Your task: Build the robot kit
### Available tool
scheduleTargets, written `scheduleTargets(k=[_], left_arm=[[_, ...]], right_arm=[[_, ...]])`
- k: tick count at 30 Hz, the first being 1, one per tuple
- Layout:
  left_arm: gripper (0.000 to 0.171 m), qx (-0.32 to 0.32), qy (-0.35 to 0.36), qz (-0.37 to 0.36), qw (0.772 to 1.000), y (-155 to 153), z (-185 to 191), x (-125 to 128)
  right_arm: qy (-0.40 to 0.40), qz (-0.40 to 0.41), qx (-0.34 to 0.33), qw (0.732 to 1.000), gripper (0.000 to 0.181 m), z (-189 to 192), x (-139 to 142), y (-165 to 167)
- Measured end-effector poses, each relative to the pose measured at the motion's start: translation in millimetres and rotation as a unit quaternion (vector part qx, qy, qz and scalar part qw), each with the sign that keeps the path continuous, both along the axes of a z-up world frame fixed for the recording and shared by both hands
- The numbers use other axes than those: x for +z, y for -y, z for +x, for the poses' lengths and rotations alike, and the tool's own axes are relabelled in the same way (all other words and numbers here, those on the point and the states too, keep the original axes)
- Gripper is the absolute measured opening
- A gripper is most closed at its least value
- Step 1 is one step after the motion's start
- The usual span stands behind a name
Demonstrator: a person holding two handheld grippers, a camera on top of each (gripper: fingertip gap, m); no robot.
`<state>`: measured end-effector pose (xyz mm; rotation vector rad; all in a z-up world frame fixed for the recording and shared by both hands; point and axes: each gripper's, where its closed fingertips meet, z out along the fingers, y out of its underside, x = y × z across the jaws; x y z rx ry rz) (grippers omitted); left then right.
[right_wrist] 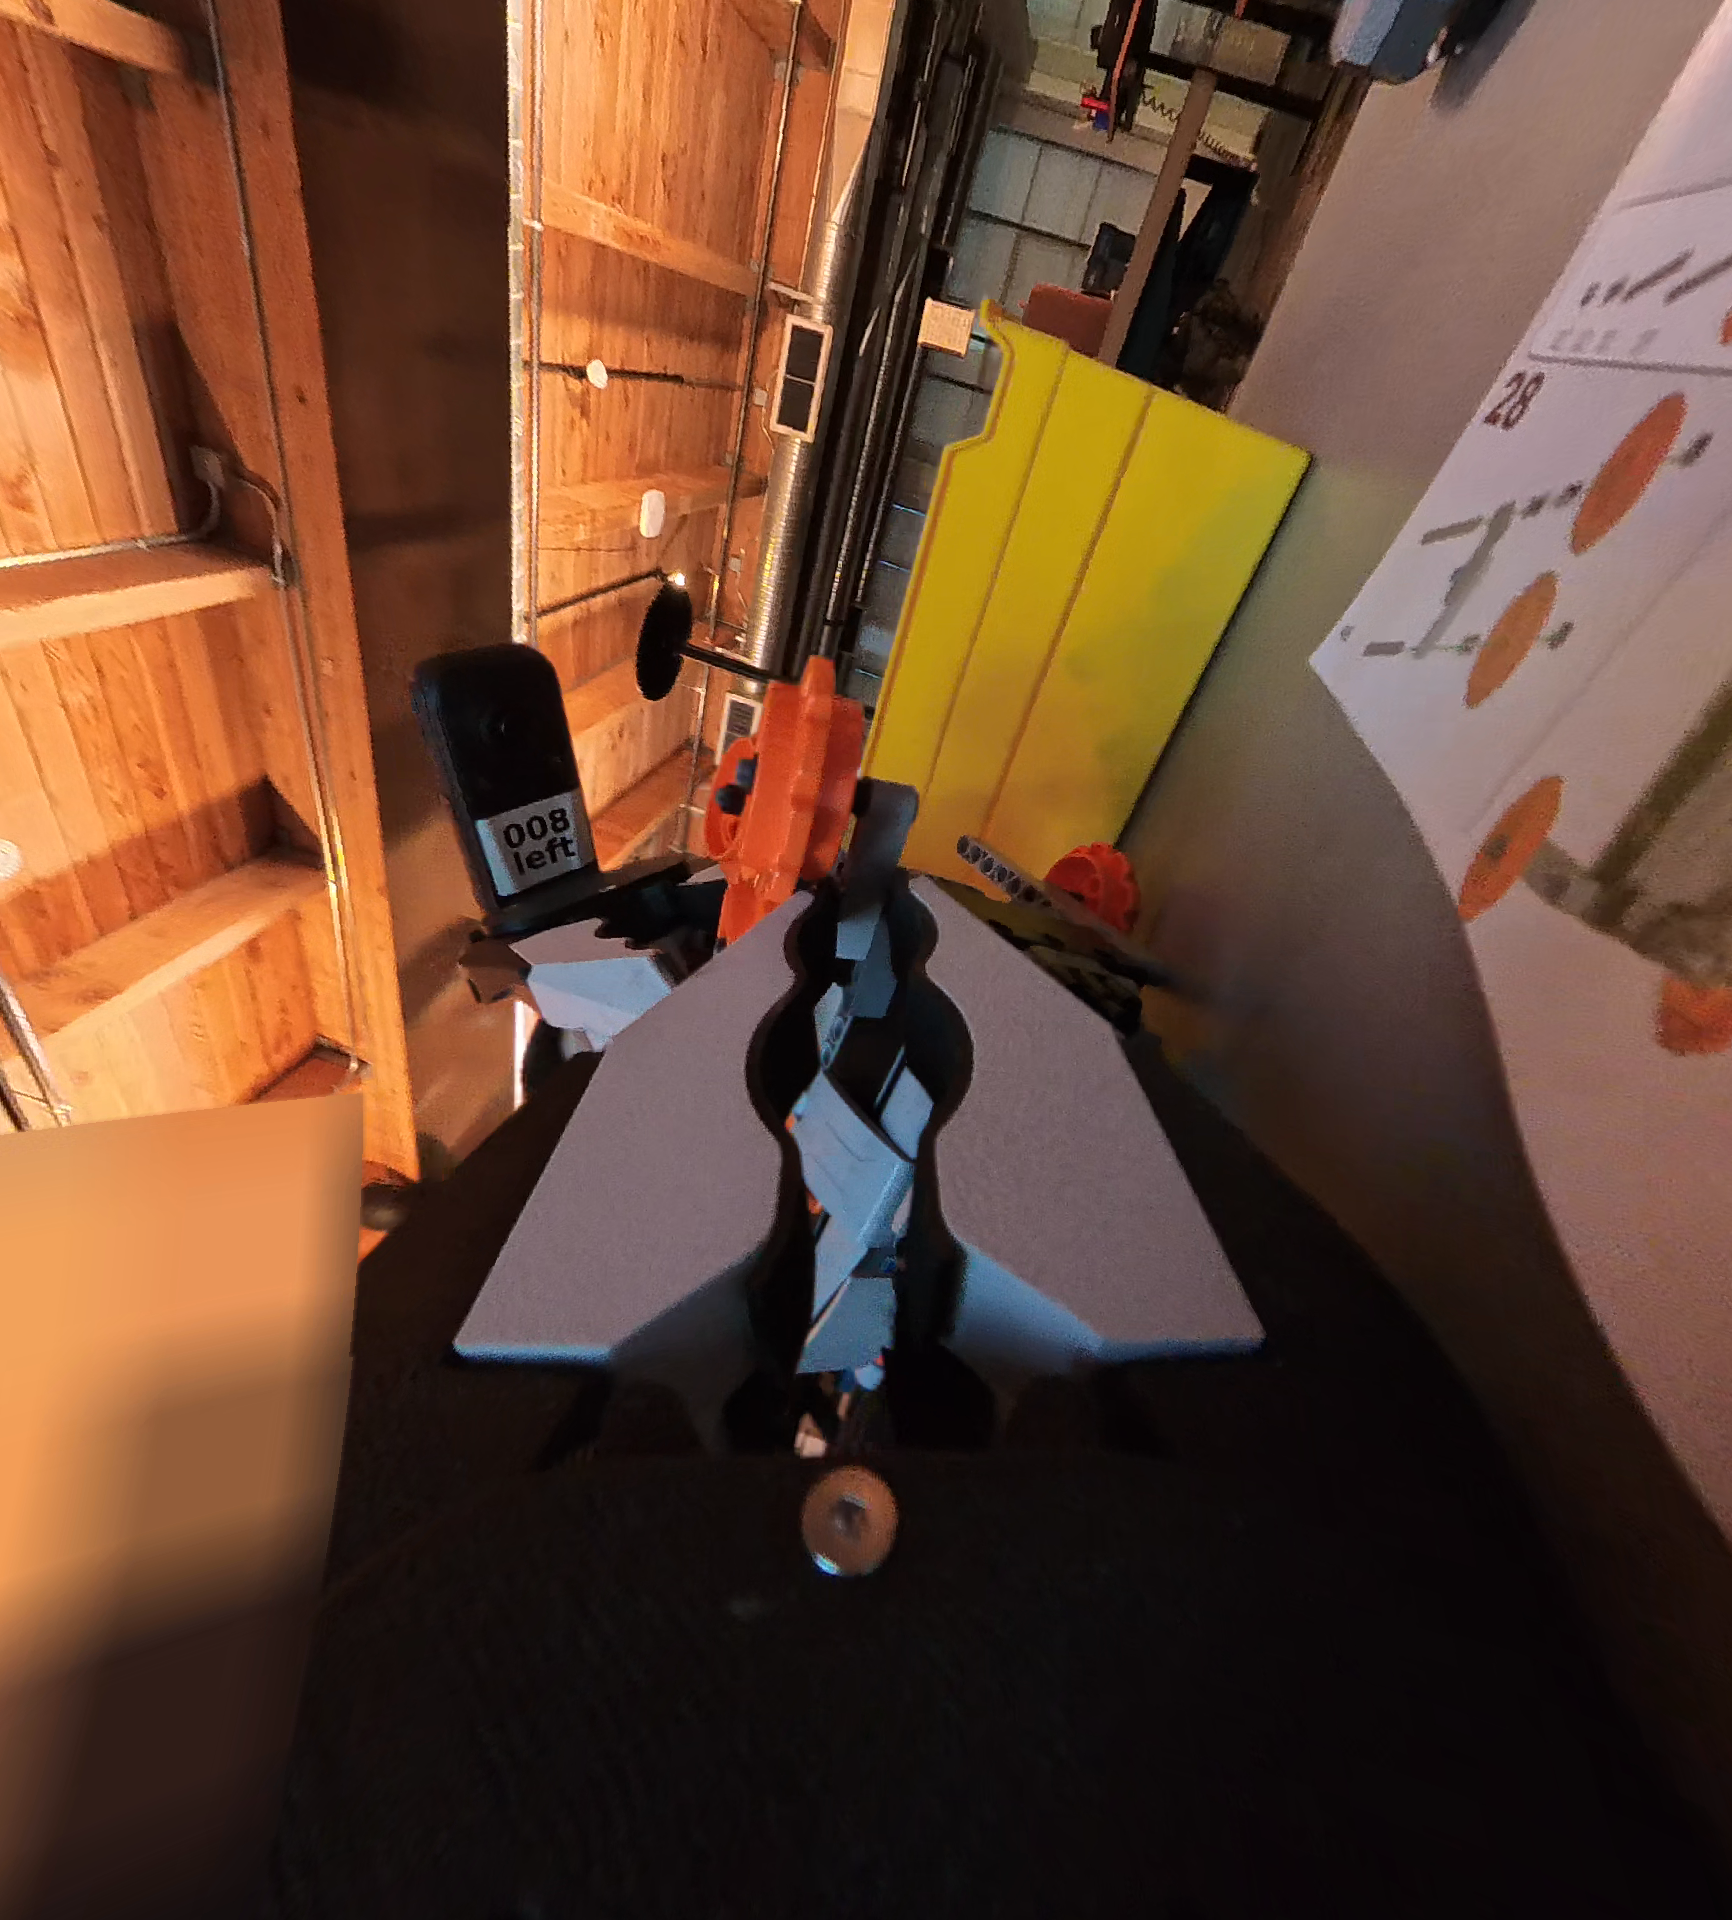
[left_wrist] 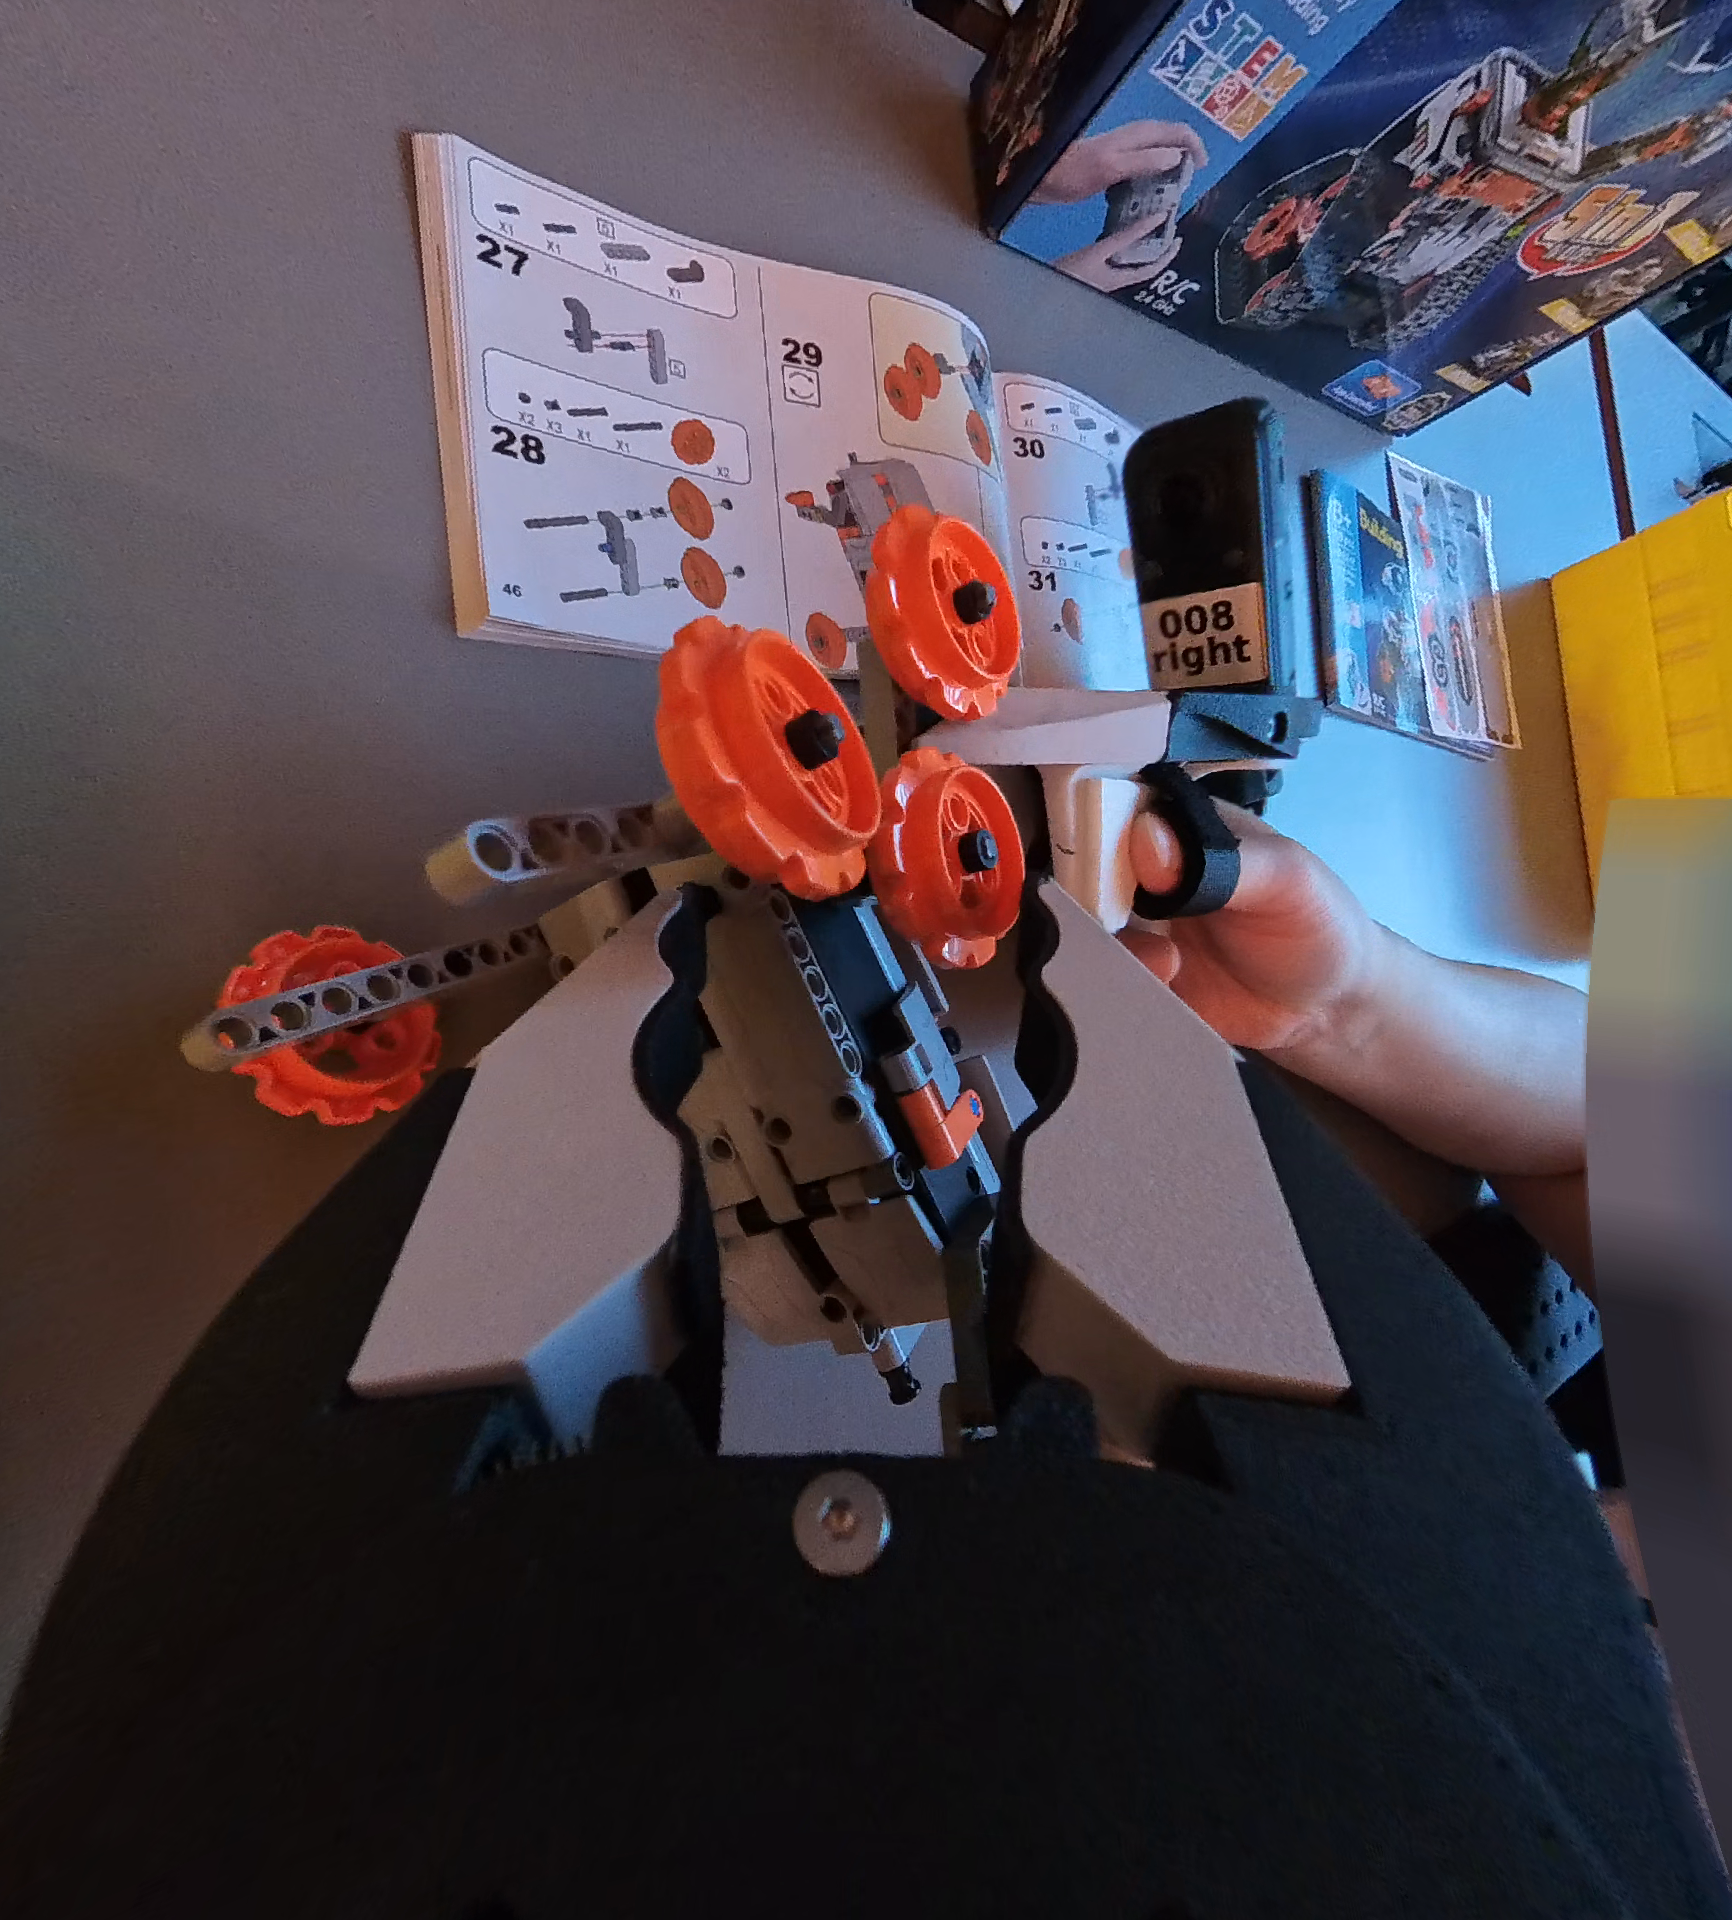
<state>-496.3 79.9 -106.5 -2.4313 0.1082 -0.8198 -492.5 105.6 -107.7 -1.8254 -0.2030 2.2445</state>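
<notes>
Beside the open instruction booklet (left_wrist: pixel 633 416), both grippers grasp one brick model (left_wrist: pixel 841 1091) bearing three orange wheels (left_wrist: pixel 758 753). The left gripper (left_wrist: pixel 857 935) and the right gripper (right_wrist: pixel 867 914) have fingers clenched on it; a fourth wheel (left_wrist: pixel 332 1023) lies on the table (left_wrist: pixel 166 520).

Brick-built model (left_wrist: pixel 841 1091): hard moulded plastic, grey and dark blue, smooth with a slight sheen; its orange wheels (left_wrist: pixel 758 758) are glossy ribbed plastic. Left gripper (left_wrist: pixel 857 935): matt pale-grey plastic fingers (left_wrist: pixel 550 1174), dark rough-textured body, one bright metal screw (left_wrist: pixel 841 1522). Instruction booklet (left_wrist: pixel 613 416) is matt printed paper on a smooth matt grey table (left_wrist: pixel 166 520); bin (right_wrist: pixel 1080 623) is glossy yellow plastic, ceiling (right_wrist: pixel 114 416) bare planked wood.
</notes>
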Motion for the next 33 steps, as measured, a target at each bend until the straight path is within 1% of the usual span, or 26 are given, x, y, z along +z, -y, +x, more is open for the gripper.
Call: scheduleTargets(k=[5,10,15,20,26,29,31,32,33], left_arm=[[0.059,0.006,0.016,0.000,1.000,-0.2,-2.7,0.4],[0.058,0.010,0.025,-0.002,1.000,-1.4,-5.3,0.5],[0.058,0.010,0.017,-0.004,1.000,-4.8,-4.2,-0.7],[0.057,0.013,0.037,-0.014,0.999,-4.1,-5.5,0.4],[0.057,0.012,0.033,-0.015,0.999,-3.8,-5.1,-0.2],[0.057,0.011,0.030,-0.017,0.999,-3.7,-5.2,-0.6],[0.057,0.011,0.026,-0.020,0.999,-2.6,-6.3,-2.3],[0.054,0.015,0.017,-0.019,1.000,-2.7,-9.2,-4.0],[0.044,0.019,-0.003,-0.023,1.000,-1.8,-14.6,-8.8]], right_arm=[[0.007,0.002,0.002,1.000,0.010,-2.2,-1.6,-0.8],[0.022,0.028,-0.008,0.999,0.011,-3.7,-2.2,-1.4],[0.026,0.029,-0.018,0.999,0.011,-2.1,-3.2,-4.8],[0.012,0.011,-0.013,1.000,0.010,-2.6,-2.2,-4.3],[0.030,0.045,-0.026,0.998,0.011,-2.6,-2.2,-5.7],[0.036,0.061,-0.022,0.997,0.012,-2.3,-1.7,-6.3],[0.044,0.085,-0.018,0.995,0.016,-1.9,-0.5,-6.7],[0.052,0.099,-0.018,0.994,0.016,-1.4,-1.2,-8.0],[0.062,0.109,-0.019,0.992,0.017,-1.0,-2.5,-9.6]])
